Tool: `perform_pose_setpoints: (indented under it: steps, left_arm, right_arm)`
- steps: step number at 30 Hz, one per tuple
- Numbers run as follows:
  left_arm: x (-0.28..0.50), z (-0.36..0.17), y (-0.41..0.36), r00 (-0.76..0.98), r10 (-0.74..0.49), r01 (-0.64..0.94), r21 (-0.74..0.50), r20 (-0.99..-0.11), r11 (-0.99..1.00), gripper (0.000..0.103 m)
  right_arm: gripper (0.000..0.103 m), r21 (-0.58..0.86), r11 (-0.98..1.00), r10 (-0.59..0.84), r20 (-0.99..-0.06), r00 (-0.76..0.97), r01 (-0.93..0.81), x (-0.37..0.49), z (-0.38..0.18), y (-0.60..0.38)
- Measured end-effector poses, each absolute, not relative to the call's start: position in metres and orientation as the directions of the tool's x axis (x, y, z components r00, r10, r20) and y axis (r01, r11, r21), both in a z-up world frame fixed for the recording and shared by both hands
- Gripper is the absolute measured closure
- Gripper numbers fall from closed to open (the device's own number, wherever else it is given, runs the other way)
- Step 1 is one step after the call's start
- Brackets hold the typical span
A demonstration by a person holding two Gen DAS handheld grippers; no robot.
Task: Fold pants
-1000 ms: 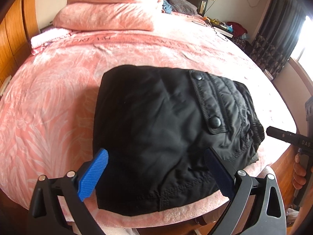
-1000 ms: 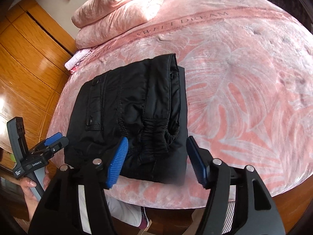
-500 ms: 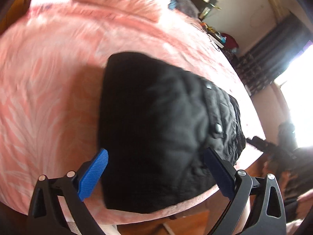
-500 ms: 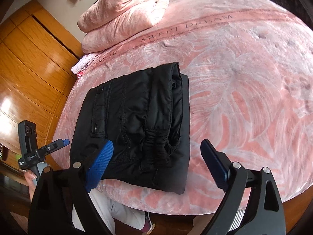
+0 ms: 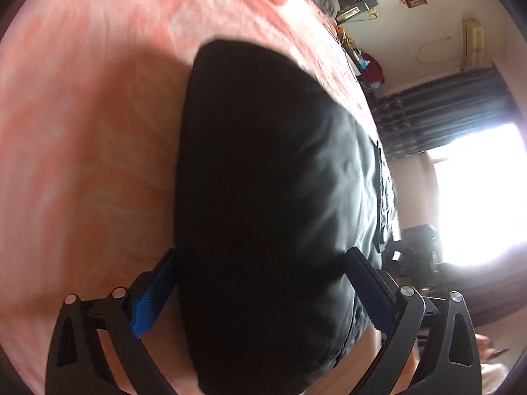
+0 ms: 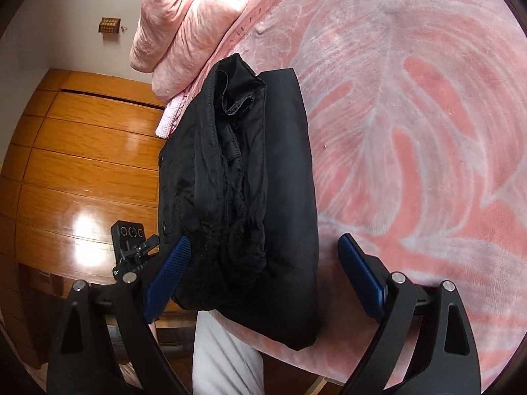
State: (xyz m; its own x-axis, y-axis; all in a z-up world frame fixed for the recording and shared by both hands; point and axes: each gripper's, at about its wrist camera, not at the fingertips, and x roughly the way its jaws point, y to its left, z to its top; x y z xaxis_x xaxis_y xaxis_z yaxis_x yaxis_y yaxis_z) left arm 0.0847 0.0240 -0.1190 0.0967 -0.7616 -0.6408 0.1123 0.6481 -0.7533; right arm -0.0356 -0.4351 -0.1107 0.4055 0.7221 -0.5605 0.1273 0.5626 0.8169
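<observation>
Black, padded and already folded into a thick bundle, the pants [image 6: 250, 204] are lying on the pink bed [image 6: 411, 131] at its near edge, their long axis running away from both cameras toward the pillows. In the left wrist view the left gripper [image 5: 263, 293] is pointing down over one end of the bundle, its fingers [image 5: 154, 296] standing wide with the cloth between them; whether the pads are touching the fabric cannot be told through the blur. In the right wrist view the right gripper [image 6: 266, 279] is straddling the other end, where the gathered waistband is showing, its fingers [image 6: 359, 273] having just been opening and now standing clear of the cloth on both sides. Neither hand appears clearly nearer. Count: one pair of pants, two grippers, one bed, one pile of pink bedding [image 6: 191, 23].
</observation>
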Motion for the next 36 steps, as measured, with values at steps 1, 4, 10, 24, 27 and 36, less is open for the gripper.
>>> perform_pose_setpoints:
  steps: [1,4,10,24,27,36]
  left_arm:
    - [0.087,-0.124,0.022,0.082,-0.779,0.103,-0.772,-0.621,0.627,0.004]
    - [0.092,-0.129,0.016,0.066,-0.799,0.109,-0.791,-0.598,0.601,0.004]
    - [0.104,-0.138,0.004,-0.002,-0.818,0.095,-0.814,-0.576,0.573,0.004]
    - [0.093,-0.108,-0.001,0.126,-0.819,0.079,-0.817,-0.56,0.571,0.054]
    - [0.095,-0.094,-0.002,0.168,-0.847,0.102,-0.845,-0.505,0.525,0.059]
    - [0.157,-0.043,-0.04,0.283,-0.85,0.281,-0.808,-0.445,0.517,0.059]
  right_arm:
    - [0.012,0.82,0.559,0.729,-0.556,0.4,0.119,-0.035,-0.111,-0.436]
    - [0.012,0.829,0.55,0.749,-0.543,0.379,0.101,-0.031,-0.11,-0.435]
    - [0.01,0.849,0.521,0.797,-0.519,0.31,0.081,-0.012,-0.118,-0.421]
    - [0.065,0.818,0.574,0.752,-0.543,0.375,0.034,-0.015,-0.082,-0.397]
    - [0.066,0.777,0.629,0.718,-0.568,0.402,-0.024,-0.013,-0.055,-0.392]
    - [0.065,0.691,0.709,0.653,-0.567,0.502,-0.142,0.053,0.006,-0.419]
